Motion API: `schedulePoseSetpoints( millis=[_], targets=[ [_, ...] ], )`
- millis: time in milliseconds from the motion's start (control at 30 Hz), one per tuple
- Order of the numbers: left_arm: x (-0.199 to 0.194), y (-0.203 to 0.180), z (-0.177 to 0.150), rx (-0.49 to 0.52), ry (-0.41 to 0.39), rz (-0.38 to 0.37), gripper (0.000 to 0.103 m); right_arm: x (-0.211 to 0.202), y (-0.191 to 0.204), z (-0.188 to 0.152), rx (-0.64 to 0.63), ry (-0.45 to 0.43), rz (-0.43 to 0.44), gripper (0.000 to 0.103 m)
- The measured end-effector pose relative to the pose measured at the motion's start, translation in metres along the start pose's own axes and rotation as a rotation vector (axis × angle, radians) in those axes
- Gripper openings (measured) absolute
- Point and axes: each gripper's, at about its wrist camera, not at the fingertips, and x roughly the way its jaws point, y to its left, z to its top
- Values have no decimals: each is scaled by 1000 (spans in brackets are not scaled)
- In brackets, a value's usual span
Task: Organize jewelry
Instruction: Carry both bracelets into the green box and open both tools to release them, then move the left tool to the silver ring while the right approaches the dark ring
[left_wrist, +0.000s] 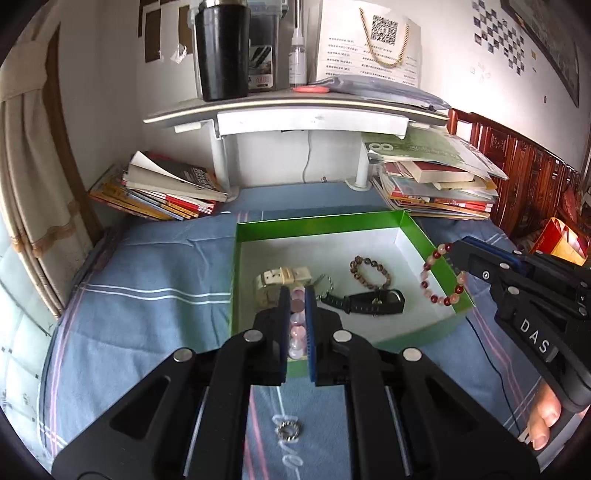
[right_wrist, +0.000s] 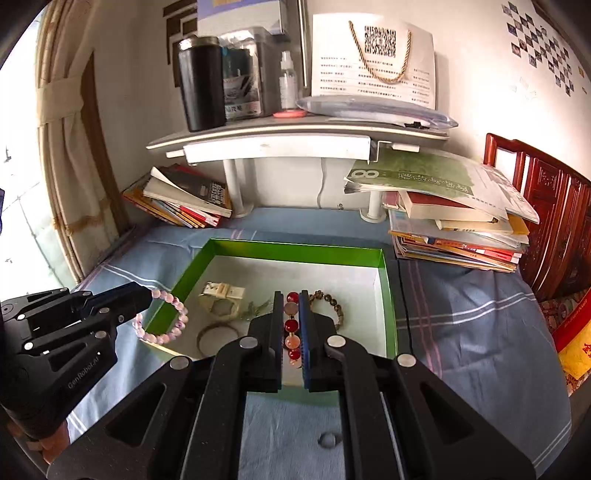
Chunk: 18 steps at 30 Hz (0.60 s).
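My left gripper (left_wrist: 296, 291) is clamped on a pale pink bead bracelet (right_wrist: 162, 317), which dangles over the near left corner of the green box (left_wrist: 317, 223); my right gripper (right_wrist: 288, 295) is clamped on a red and peach bead bracelet (left_wrist: 443, 277) hanging above the box's right wall. Inside the box, on its white floor, I see a cream watch (left_wrist: 275, 282), a black watch (left_wrist: 369, 301) and a brown bead bracelet (left_wrist: 369, 271), all lying apart from one another. A small metal ring (left_wrist: 290, 430) lies on the cloth nearer to me, outside the box. The tabletop is covered by a blue cloth with pale stripes (left_wrist: 147, 266). Book stacks sit at the back left (left_wrist: 162, 188) and back right (left_wrist: 436, 184). Above them a grey shelf (left_wrist: 295, 109) carries a black tumbler (left_wrist: 221, 51), a clear spray bottle (left_wrist: 297, 55) and a white paper bag with a cord handle (left_wrist: 373, 40). A tied curtain (left_wrist: 33, 166) hangs at the left, and carved red wooden furniture (left_wrist: 517, 173) stands at the right.
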Motion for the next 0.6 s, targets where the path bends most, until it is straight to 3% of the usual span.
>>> schedulePoseSetpoints(
  millis=[367,433,500,600],
  targets=[
    [89,-21,4,34,133,-4,9,88,-24,0,42,130,-94,10],
    [92,-21,1,40,137,8,10,86,-27,-3,40,127,-95,25],
    [86,-17,-1,36,127,21,27,76,-30,-6,45,117,-85,40],
    [61,-8,-7,22,88,49,35,47,-31,-15,33,80,-96,41]
  ],
)
